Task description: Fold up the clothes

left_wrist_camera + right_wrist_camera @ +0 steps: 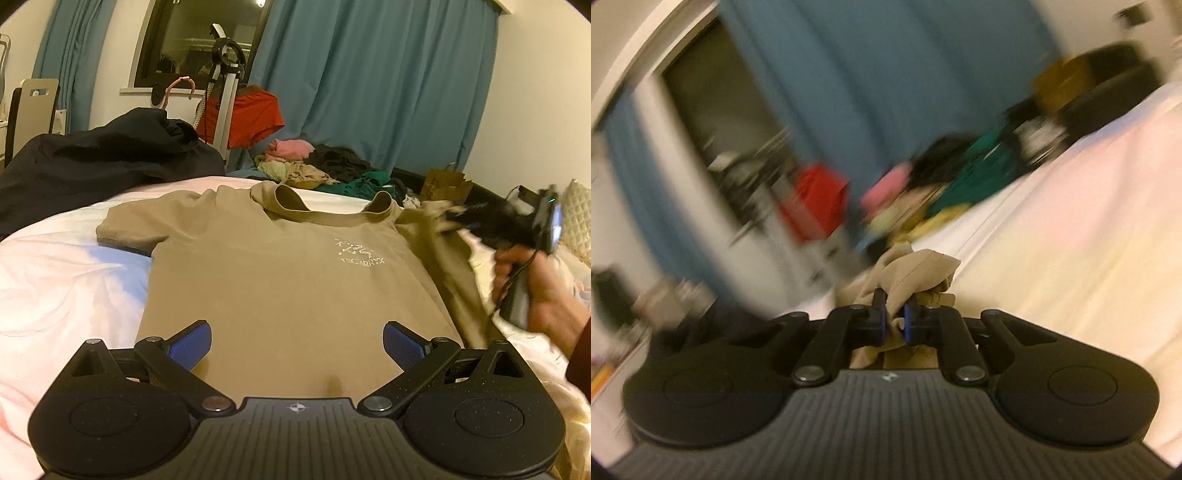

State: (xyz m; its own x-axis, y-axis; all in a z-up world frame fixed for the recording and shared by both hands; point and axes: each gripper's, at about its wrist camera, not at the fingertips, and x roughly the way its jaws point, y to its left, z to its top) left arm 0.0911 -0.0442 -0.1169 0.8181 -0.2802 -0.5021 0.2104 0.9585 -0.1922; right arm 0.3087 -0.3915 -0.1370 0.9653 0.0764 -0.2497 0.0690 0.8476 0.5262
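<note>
Tan t-shirt (288, 280) flat on the bed (55, 280). Our right gripper (894, 321) fingers pinched on its sleeve (916, 273); left gripper (297, 341) wide open, empty. Carry the sleeve straight across the chest, keep the edge taut.

Left tongs (297, 345) gape wide; right tongs (894, 320) pinch closed on cloth.

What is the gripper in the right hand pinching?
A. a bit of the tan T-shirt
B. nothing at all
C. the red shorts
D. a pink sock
A. In the right wrist view, the right gripper has its blue pads shut on a bunch of cloth from the tan T-shirt, while the left gripper hangs open over the shirt.
</note>
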